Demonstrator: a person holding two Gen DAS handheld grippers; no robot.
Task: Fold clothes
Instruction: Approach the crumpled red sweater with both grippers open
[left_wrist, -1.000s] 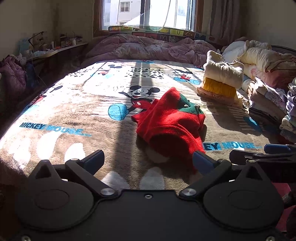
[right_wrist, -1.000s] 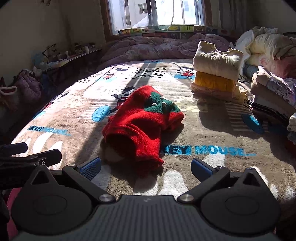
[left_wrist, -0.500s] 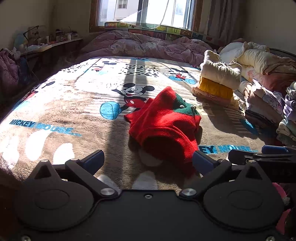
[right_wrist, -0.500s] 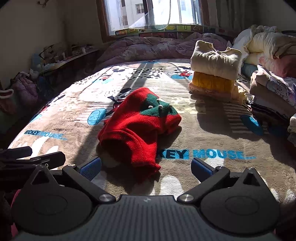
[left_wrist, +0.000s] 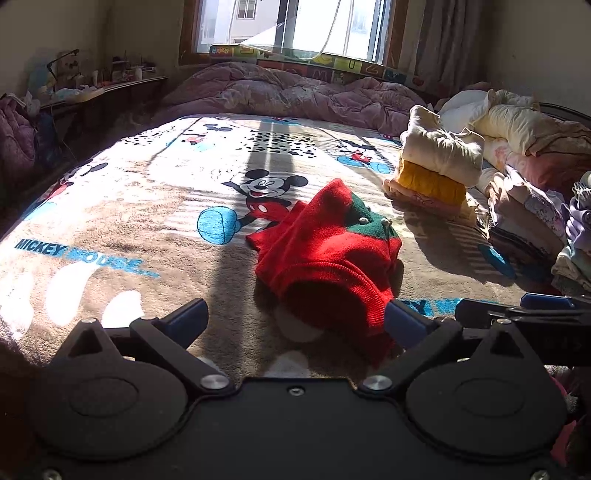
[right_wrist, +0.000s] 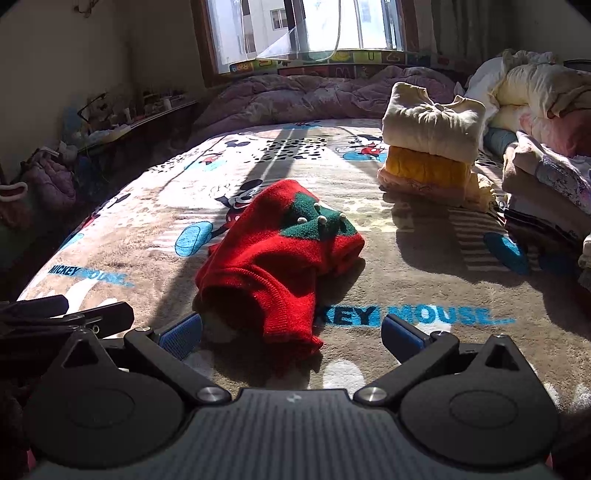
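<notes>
Right wrist view: a crumpled red sweater (right_wrist: 280, 258) lies on the bed (right_wrist: 424, 280) at 12 o'clock, long axis running toward 1 o'clock, nearer the wide-open right hand-held gripper (right_wrist: 291, 328) than the equally wide left hand-held gripper (left_wrist: 295, 319).

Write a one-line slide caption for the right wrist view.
Open right tool poised before a crumpled red sweater on a Mickey Mouse blanket, folded clothes stacked behind.

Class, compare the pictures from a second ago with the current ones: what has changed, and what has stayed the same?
Only small camera drift shows; nothing was grasped or released. The left gripper and right gripper stay open and empty, short of the red sweater, which lies crumpled as before. The folded stack is unmoved.
</notes>
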